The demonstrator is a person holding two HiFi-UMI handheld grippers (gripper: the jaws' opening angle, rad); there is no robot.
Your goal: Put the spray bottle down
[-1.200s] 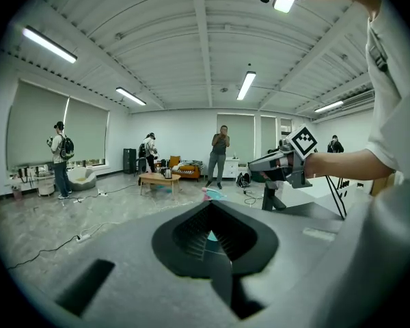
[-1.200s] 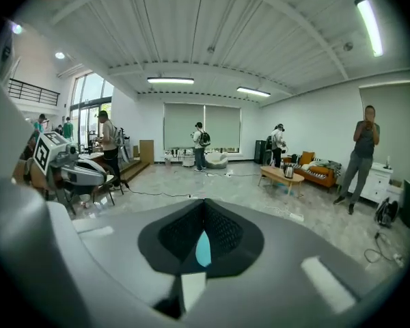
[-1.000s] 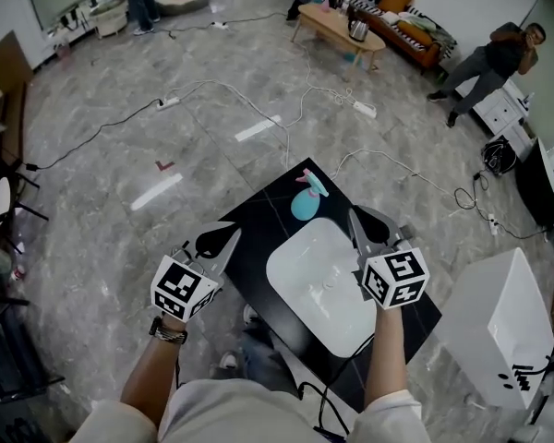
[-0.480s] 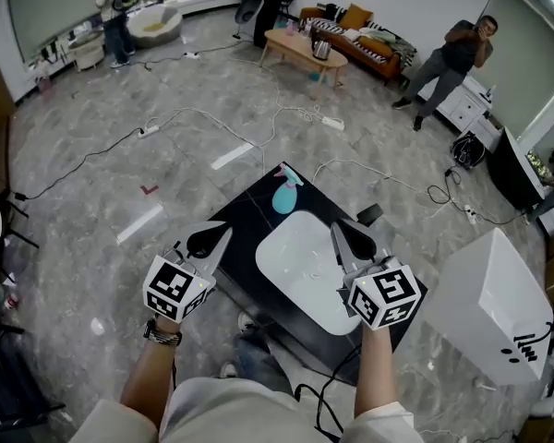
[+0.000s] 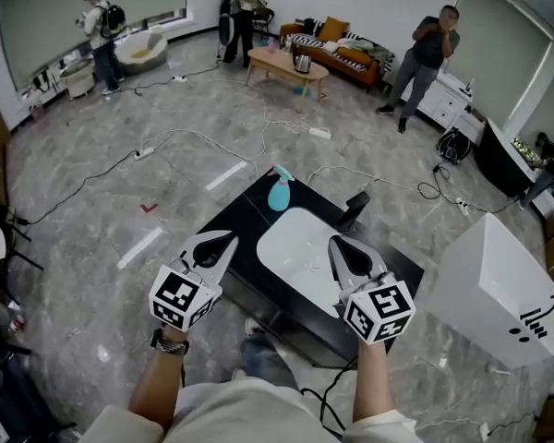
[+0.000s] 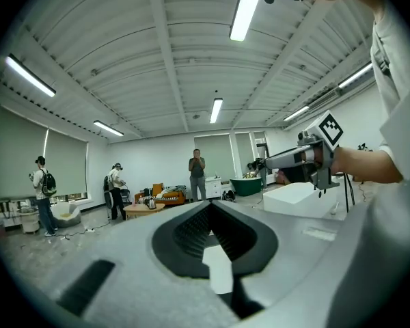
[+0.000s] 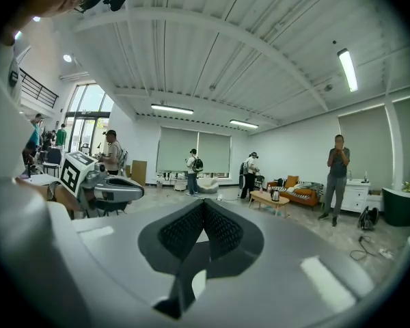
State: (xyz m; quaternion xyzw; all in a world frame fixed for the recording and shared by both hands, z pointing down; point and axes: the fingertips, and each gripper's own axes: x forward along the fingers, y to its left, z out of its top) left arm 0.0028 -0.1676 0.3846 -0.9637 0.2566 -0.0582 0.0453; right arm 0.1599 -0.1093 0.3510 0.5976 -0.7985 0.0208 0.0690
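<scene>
A wide hall with a grey marble floor (image 5: 92,201), a ribbed white ceiling and strip lights, with loose cables (image 5: 189,135) trailing across the stone. At its middle stands a black countertop (image 5: 245,212) with a white basin (image 5: 295,247) sunk into it. The turquoise spray bottle (image 5: 279,192) stands upright on the countertop's far corner, just beyond the basin's rim, and nothing is touching it.

The person wearing the head camera holds both tools out roughly level on the near side of the counter, well apart from the bottle. The left gripper (image 5: 217,245) is by the counter's left edge, and the right gripper (image 5: 343,252) is over the near right part of the basin. In each gripper's own view the ribbed pads meet at the tip, fully closed, with nothing caught between them.

A large white box (image 5: 494,293) sits on the floor to the right of the counter. By the far wall a wooden coffee table (image 5: 286,65) stands in front of an orange sofa (image 5: 340,52). A bystander (image 5: 429,49) in dark clothes stands near white cabinets, and two more people (image 5: 100,28) stand at the far left.
</scene>
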